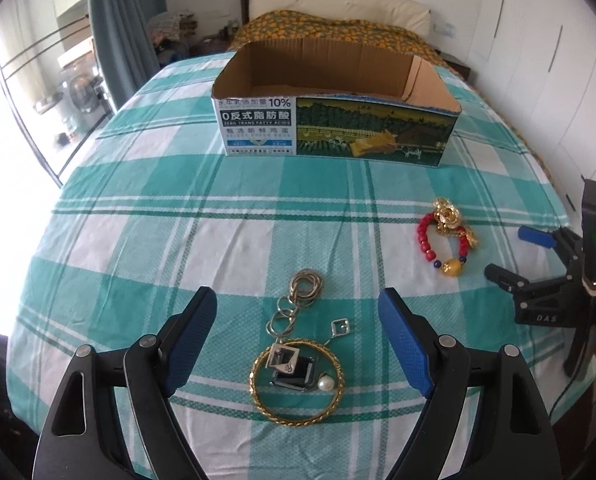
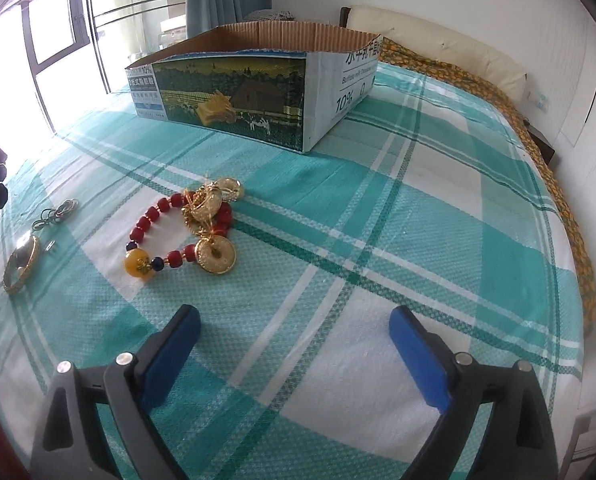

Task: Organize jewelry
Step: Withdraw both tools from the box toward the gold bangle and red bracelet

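The left gripper hangs over a bed with a green and white checked sheet. Its two blue pads are wide apart and hold nothing. Right between them, low on the sheet, lies a gold bangle. Inside the ring of the bangle sit a small silver cube, a dark square piece and a white pearl. Just ahead of the bangle, still between the pads, a chain of silver rings stretches away from the gripper.

Farther ahead, well past the pads, stands an open cardboard box with a farm picture on its side. Nothing can be seen inside it from here.

To the right of the left gripper, ahead of its right pad, lies a red bead bracelet with a big yellow bead and gold charms. It rests flat on the sheet, apart from the bangle.

At the far right is the right gripper. Its pads are also spread wide, with only bare sheet between them. The red bead bracelet lies ahead of it and a bit to its left, near its left pad but not touching. The gold bangle shows far off to its left. The box stands well ahead of this gripper too.
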